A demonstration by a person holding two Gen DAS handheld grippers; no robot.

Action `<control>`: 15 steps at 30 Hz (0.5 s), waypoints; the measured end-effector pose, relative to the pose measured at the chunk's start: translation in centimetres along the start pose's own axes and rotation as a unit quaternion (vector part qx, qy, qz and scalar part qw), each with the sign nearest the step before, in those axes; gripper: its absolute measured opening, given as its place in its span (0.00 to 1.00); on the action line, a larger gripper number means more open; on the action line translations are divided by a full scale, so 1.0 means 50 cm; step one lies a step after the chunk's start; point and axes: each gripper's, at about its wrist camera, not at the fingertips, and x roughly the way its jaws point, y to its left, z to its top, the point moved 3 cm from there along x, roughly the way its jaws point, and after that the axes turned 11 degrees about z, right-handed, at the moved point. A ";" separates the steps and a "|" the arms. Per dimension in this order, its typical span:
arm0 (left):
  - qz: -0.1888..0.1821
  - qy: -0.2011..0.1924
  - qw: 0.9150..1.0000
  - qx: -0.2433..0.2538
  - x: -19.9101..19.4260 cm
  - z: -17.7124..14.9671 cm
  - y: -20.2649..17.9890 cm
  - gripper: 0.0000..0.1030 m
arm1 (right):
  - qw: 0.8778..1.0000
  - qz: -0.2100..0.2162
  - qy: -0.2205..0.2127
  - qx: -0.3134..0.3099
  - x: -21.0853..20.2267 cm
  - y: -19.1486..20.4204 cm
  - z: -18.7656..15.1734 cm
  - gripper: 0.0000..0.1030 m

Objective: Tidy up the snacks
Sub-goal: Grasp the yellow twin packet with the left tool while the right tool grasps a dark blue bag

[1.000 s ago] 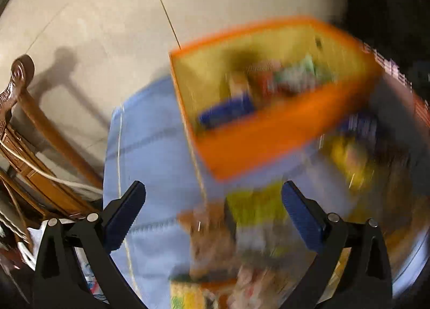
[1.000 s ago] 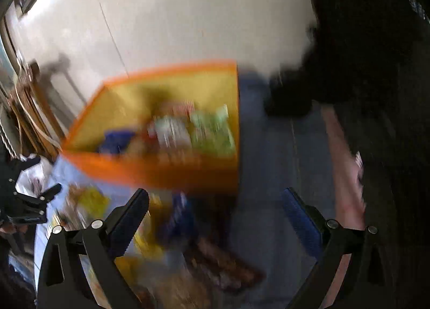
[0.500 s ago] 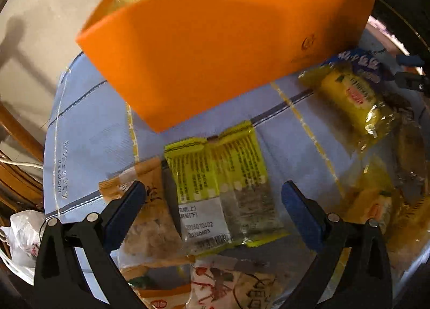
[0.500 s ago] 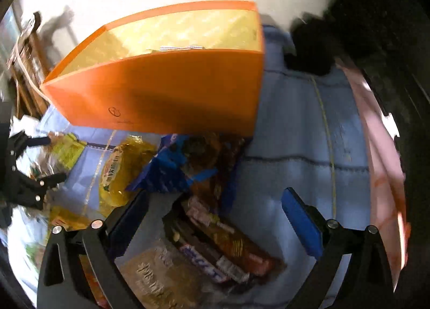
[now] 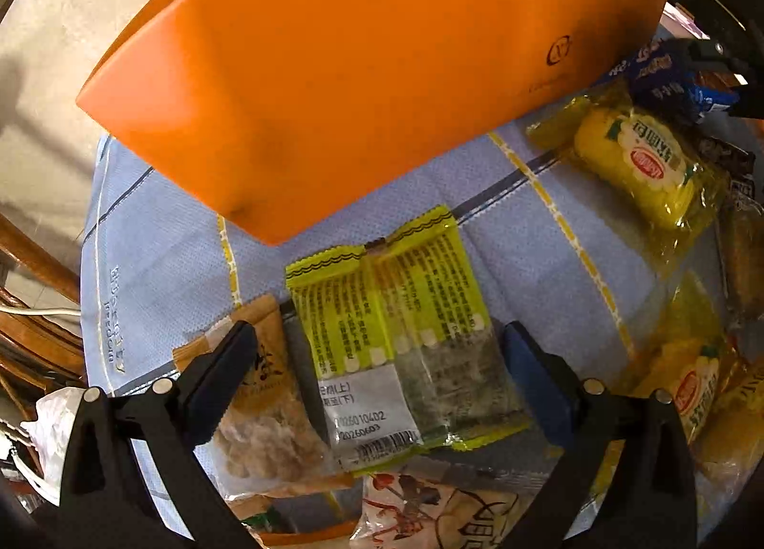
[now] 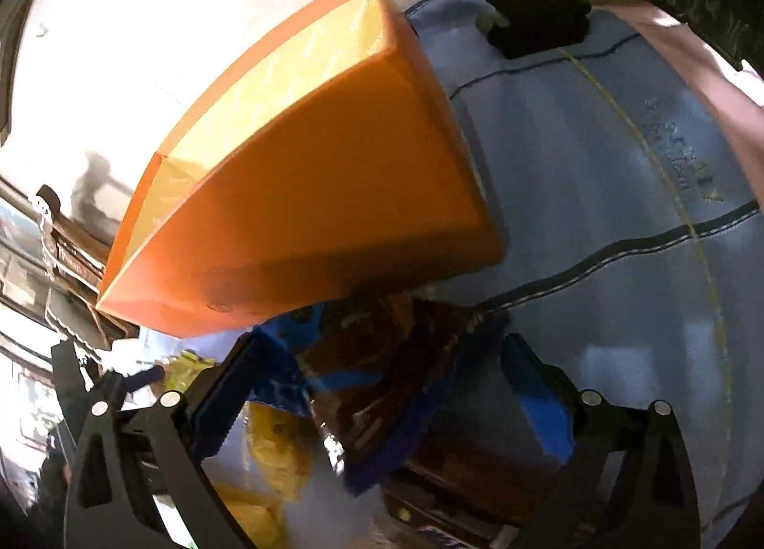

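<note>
An orange box (image 5: 363, 71) stands on a blue cloth (image 5: 157, 262); it also shows in the right wrist view (image 6: 305, 214). My left gripper (image 5: 382, 358) is open, its jaws either side of a yellow-green snack packet (image 5: 396, 334) lying flat. A tan snack bag (image 5: 262, 405) lies under its left finger. My right gripper (image 6: 382, 377) is open, low over a blue and brown snack packet (image 6: 372, 382). A yellow cake packet (image 5: 640, 162) lies to the right.
More snack packets crowd the cloth: a blue one (image 5: 663, 76), yellow ones (image 5: 692, 382) and a red-printed one (image 5: 429, 515). Wooden chair parts (image 5: 28, 310) stand left of the table. The other gripper (image 6: 81, 386) shows at the left of the right wrist view.
Both grippers have dropped from above the box, where its contents showed, down close to the snacks on the cloth. The right gripper has also turned and closed in on the blue packet.
</note>
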 end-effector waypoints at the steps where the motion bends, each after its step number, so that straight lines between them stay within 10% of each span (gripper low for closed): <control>1: 0.001 0.000 1.000 -0.002 0.002 0.002 0.001 0.96 | 1.000 0.000 0.001 0.001 0.005 0.011 0.002 0.97; 5: 0.001 0.002 1.000 -0.013 0.014 0.015 0.017 0.94 | 0.999 -0.002 0.020 -0.050 0.044 0.053 -0.012 0.93; 8: -0.058 0.013 0.997 -0.044 0.006 0.010 0.030 0.60 | 0.997 -0.020 0.003 -0.075 0.034 0.097 -0.027 0.71; 15: -0.109 0.012 0.990 -0.091 -0.015 -0.012 0.048 0.57 | 0.991 -0.055 -0.029 -0.116 -0.041 0.165 -0.046 0.57</control>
